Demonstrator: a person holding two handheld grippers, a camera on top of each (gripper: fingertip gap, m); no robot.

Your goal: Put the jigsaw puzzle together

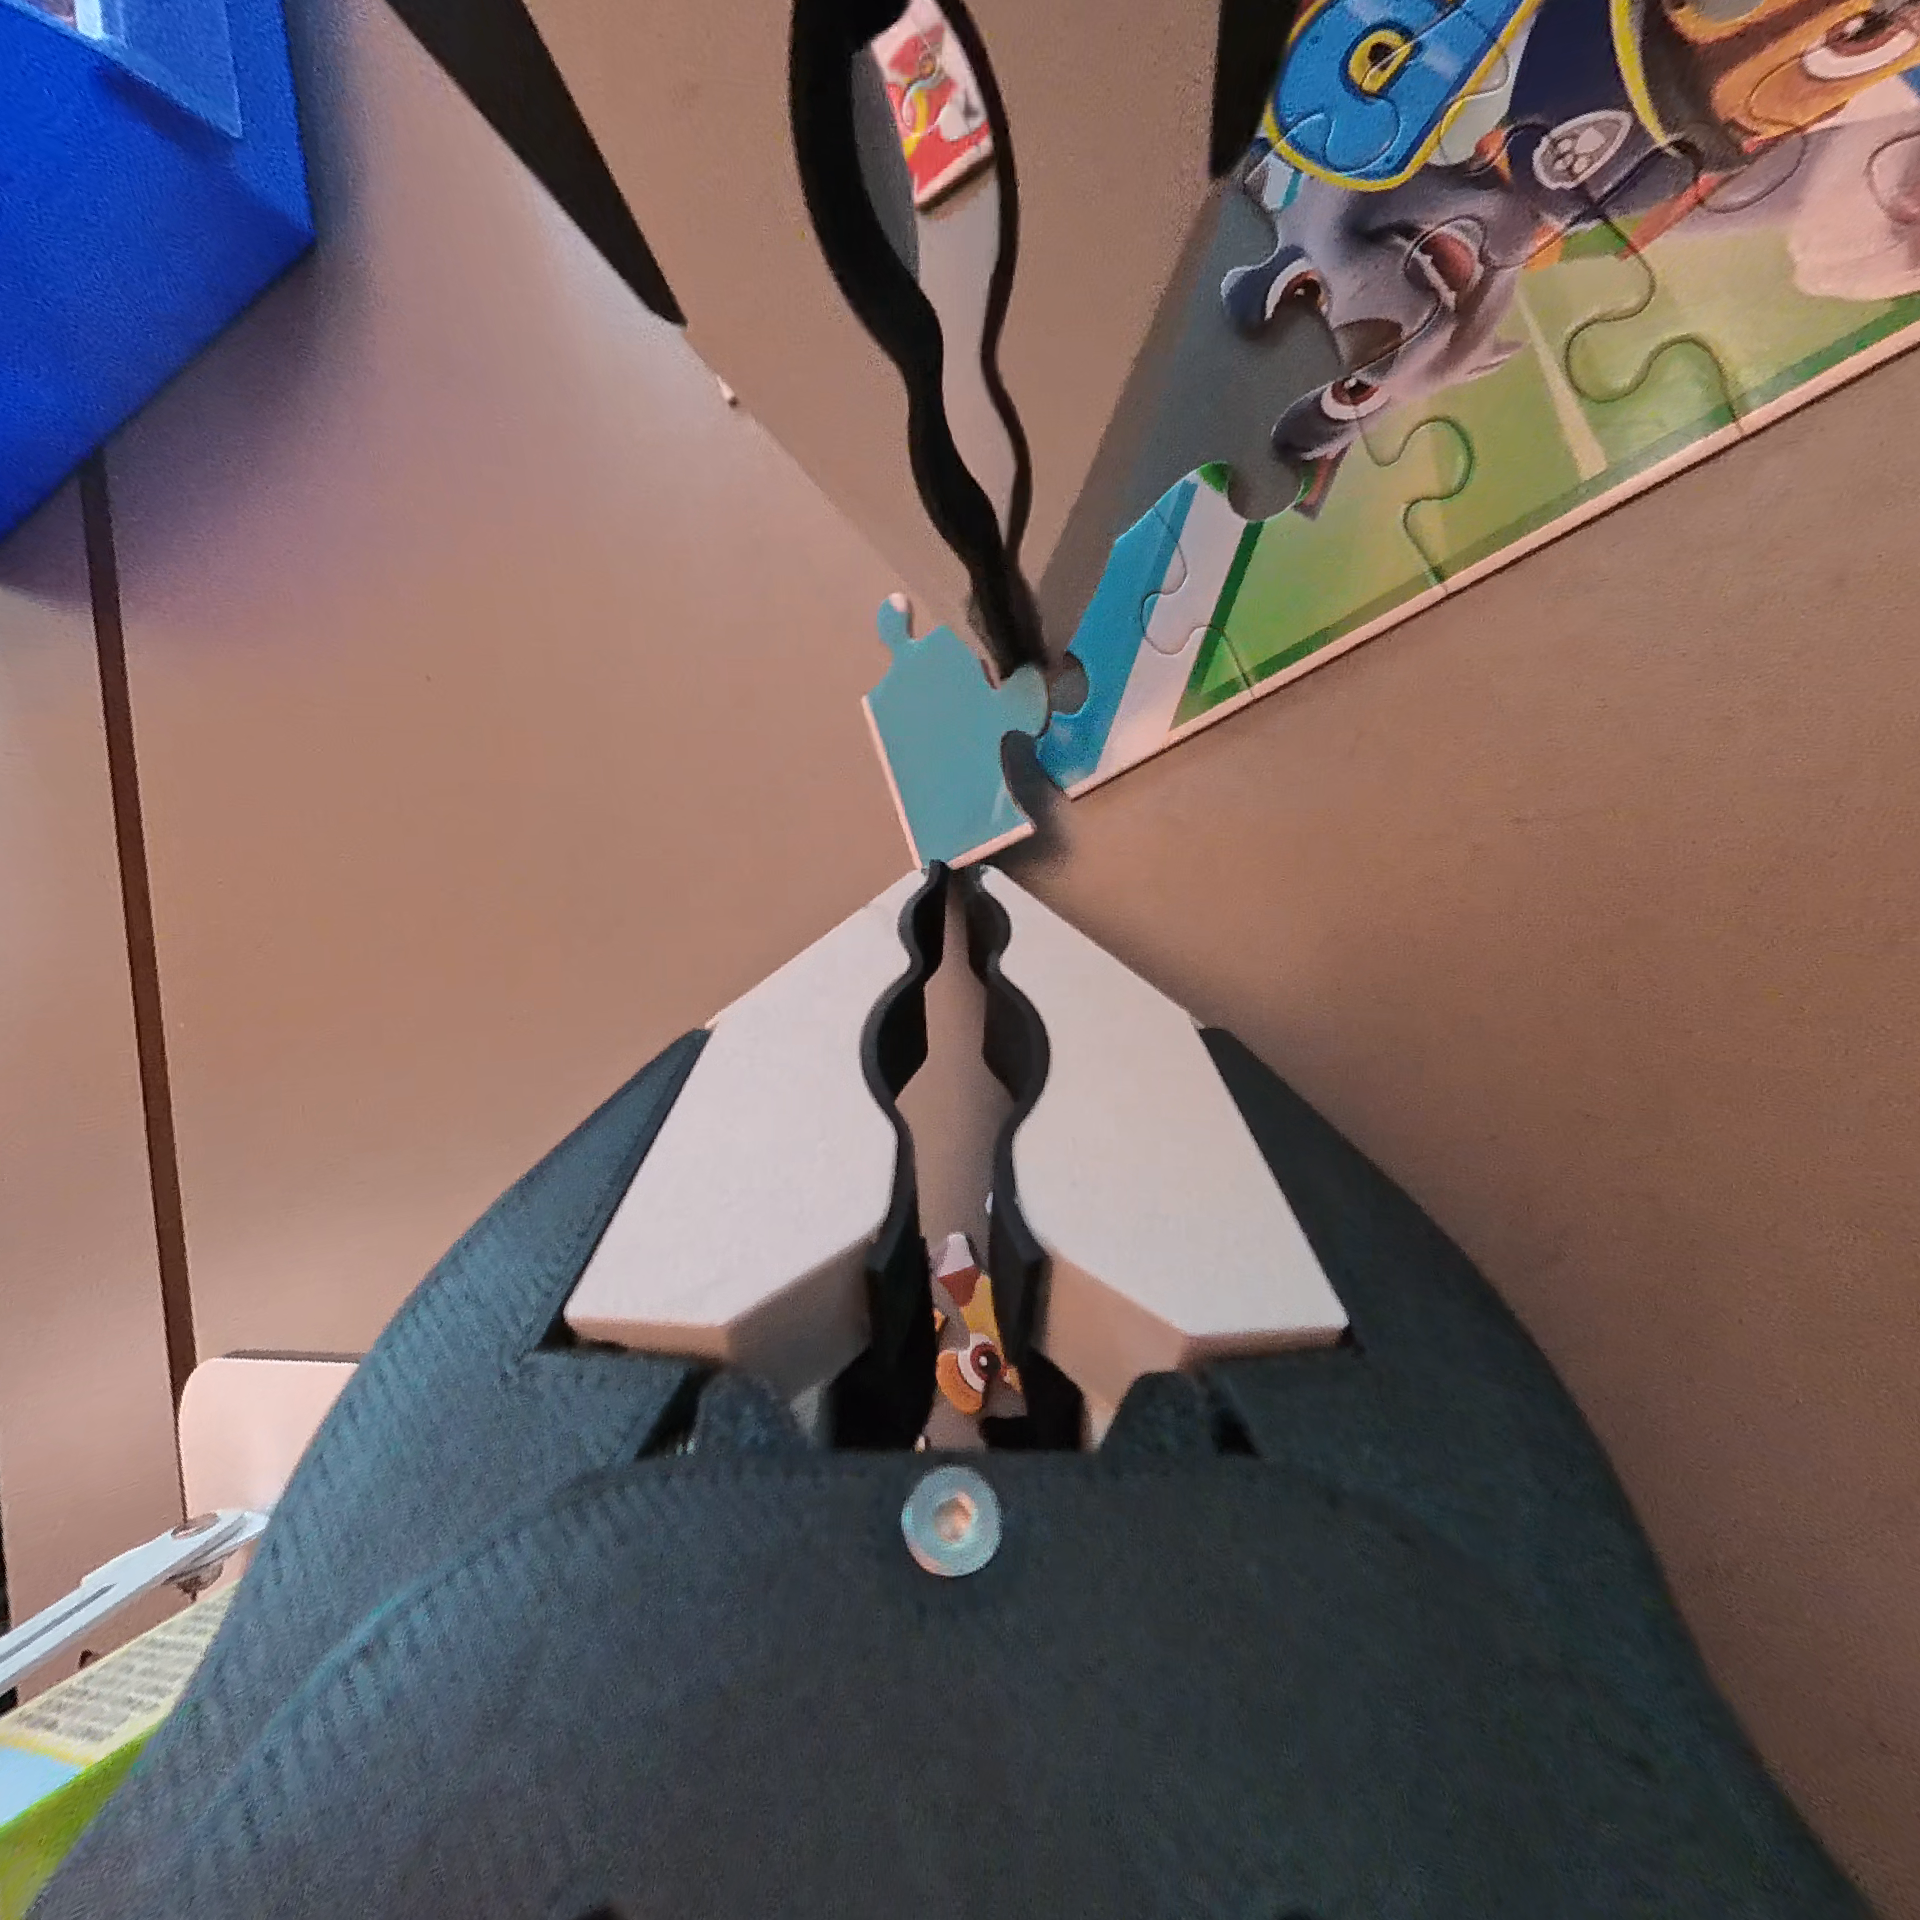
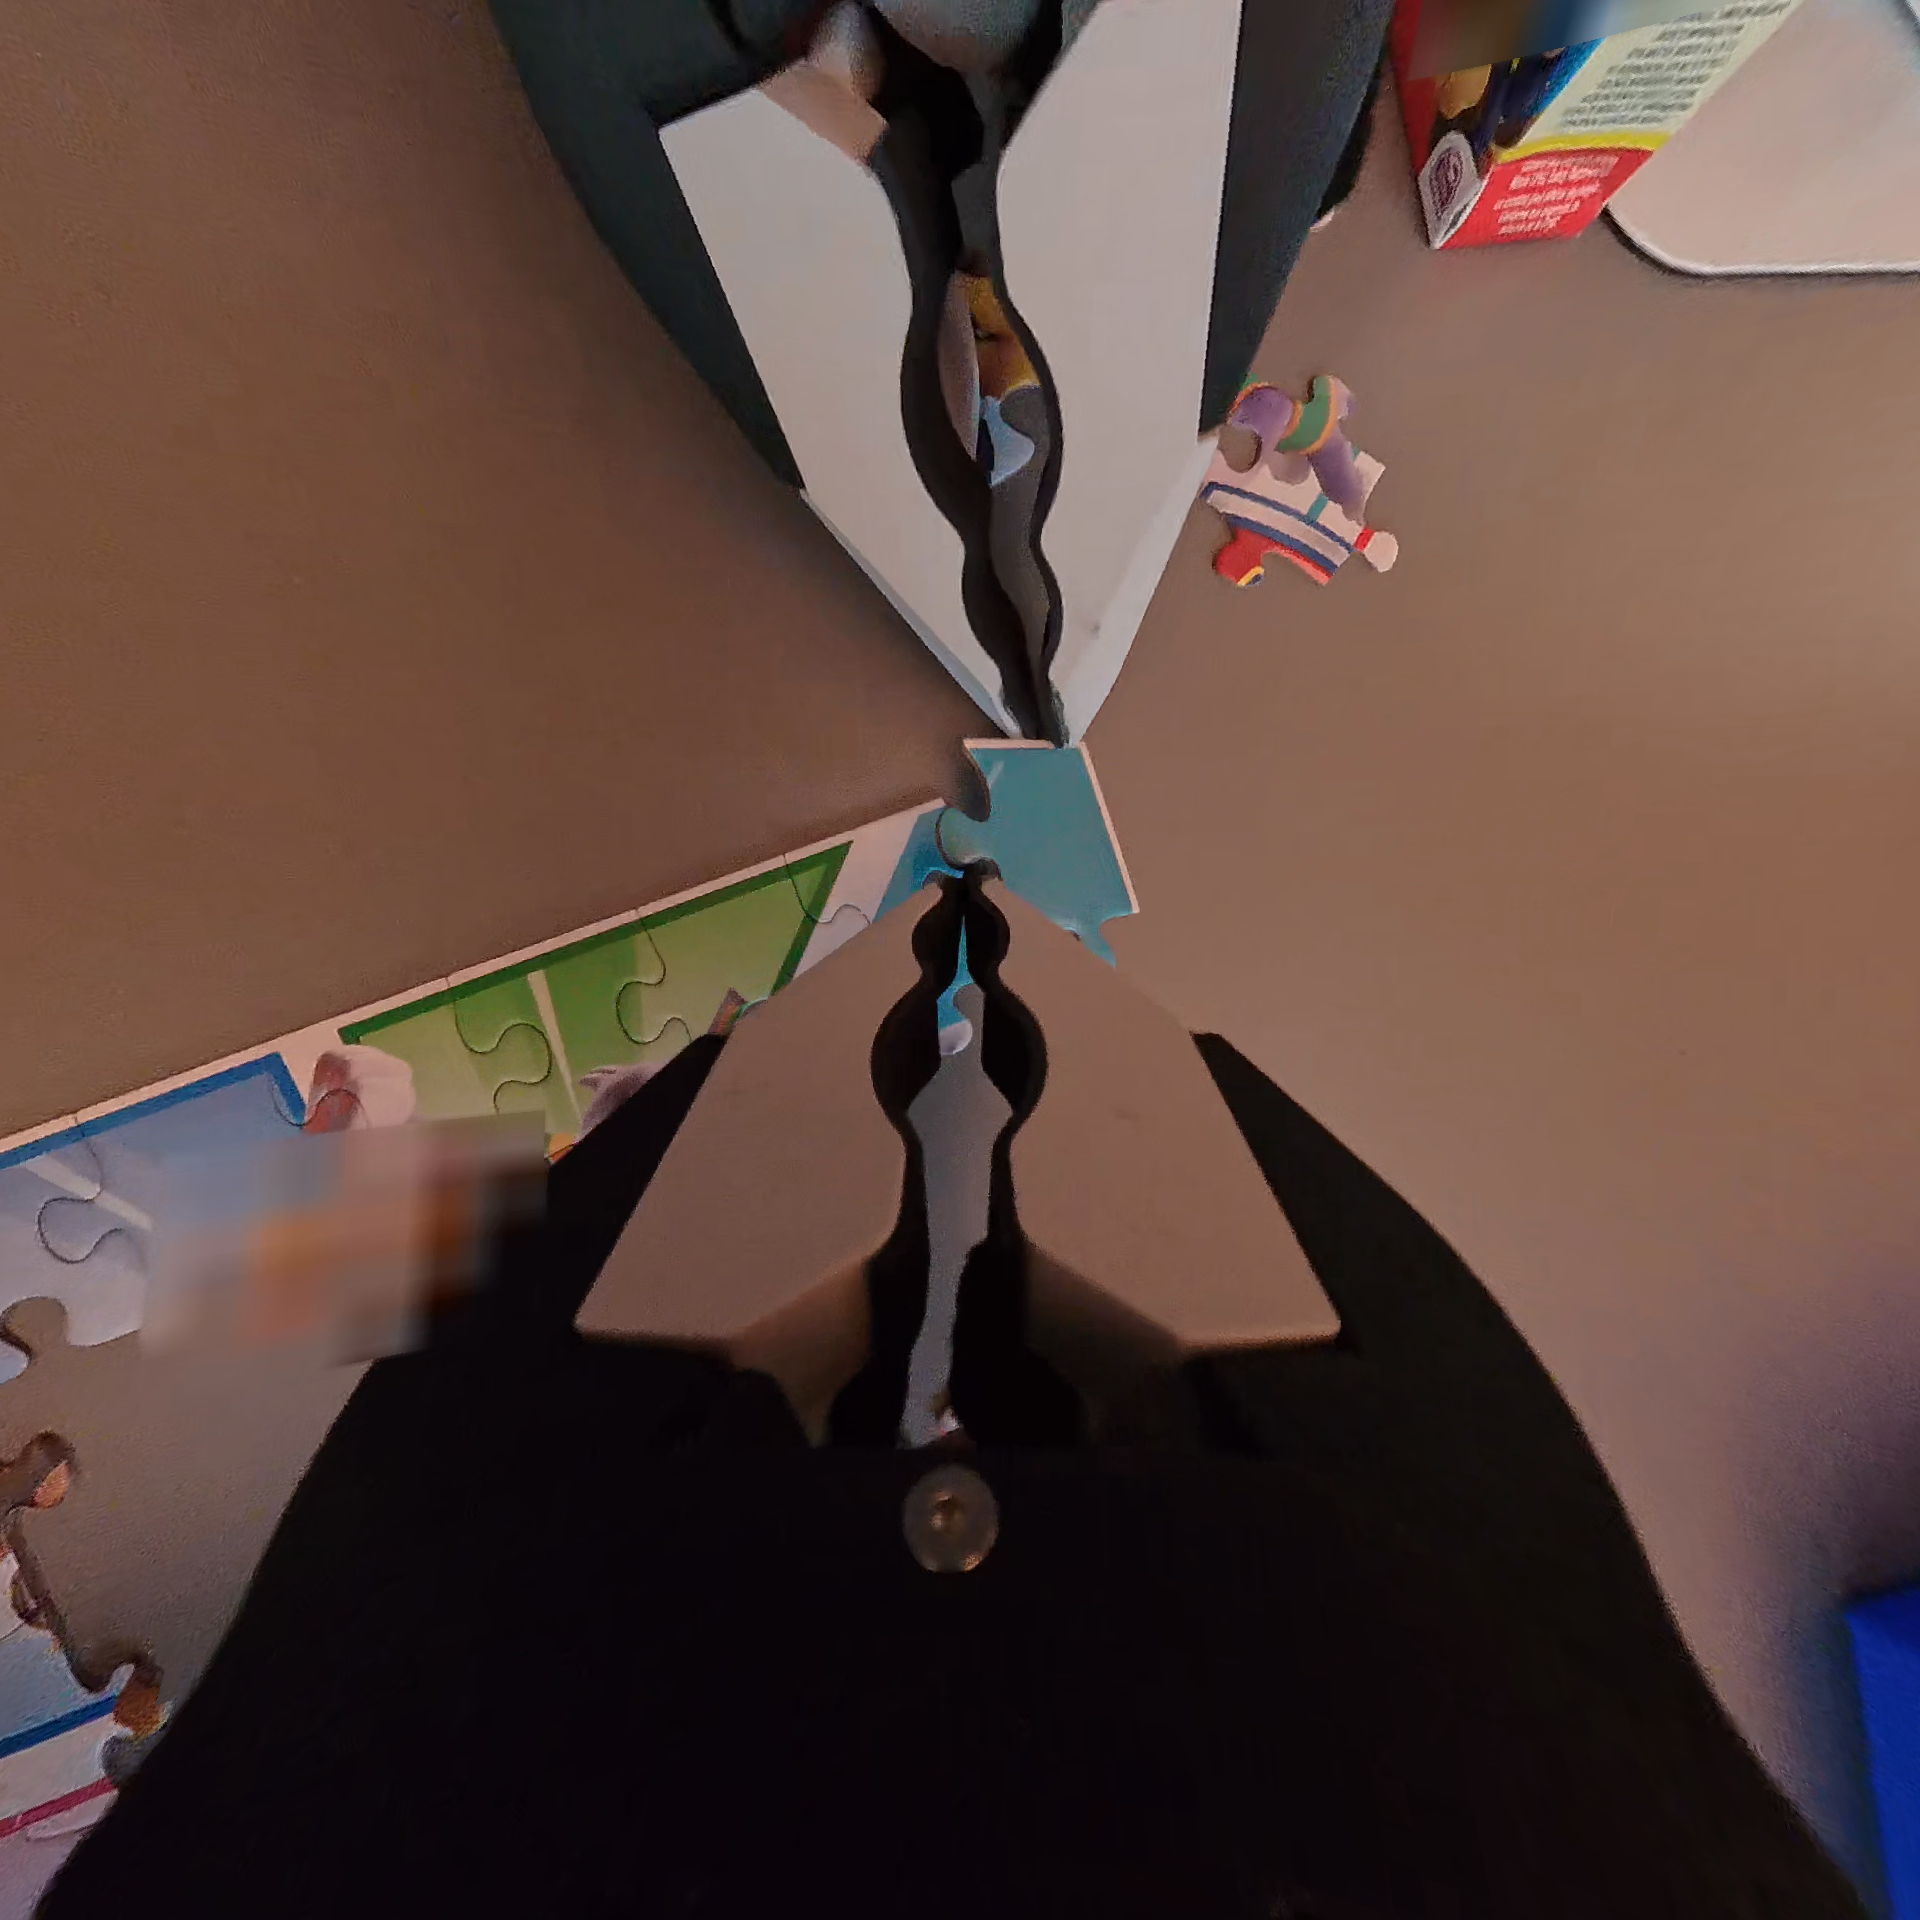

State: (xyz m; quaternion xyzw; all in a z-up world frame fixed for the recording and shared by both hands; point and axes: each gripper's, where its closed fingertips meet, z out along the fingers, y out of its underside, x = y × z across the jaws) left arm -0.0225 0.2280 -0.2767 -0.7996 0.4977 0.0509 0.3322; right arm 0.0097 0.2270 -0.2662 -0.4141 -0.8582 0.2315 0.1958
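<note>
Table (image 1: 1455,1039) surface is brown and matte, carrying a partly assembled cardboard jigsaw puzzle (image 1: 1558,343) printed with cartoon dogs on a green and blue ground. A plain teal corner piece (image 1: 951,748) lies at the end of the puzzle's straight bordered edge, its rounded tab sitting at the socket of the neighbouring blue piece; whether it is fully seated cannot be told. The left tool (image 1: 958,878), black with pale side plates and wavy fingers, has its fingers drawn narrow, tips touching the outer edge of the teal piece; a firm pinch on it cannot be confirmed. The right tool (image 2: 964,902), opposite it, is likewise nearly closed, tips pressed at the tab joint of the same piece (image 2: 1049,836); whether it holds anything cannot be told. A loose piece in purple, white and red (image 2: 1299,488) lies on the table well apart from the puzzle, beside the left tool. A printed red carton (image 2: 1527,125) stands farther off. A blue box (image 1: 114,208) stands near one table edge.
</note>
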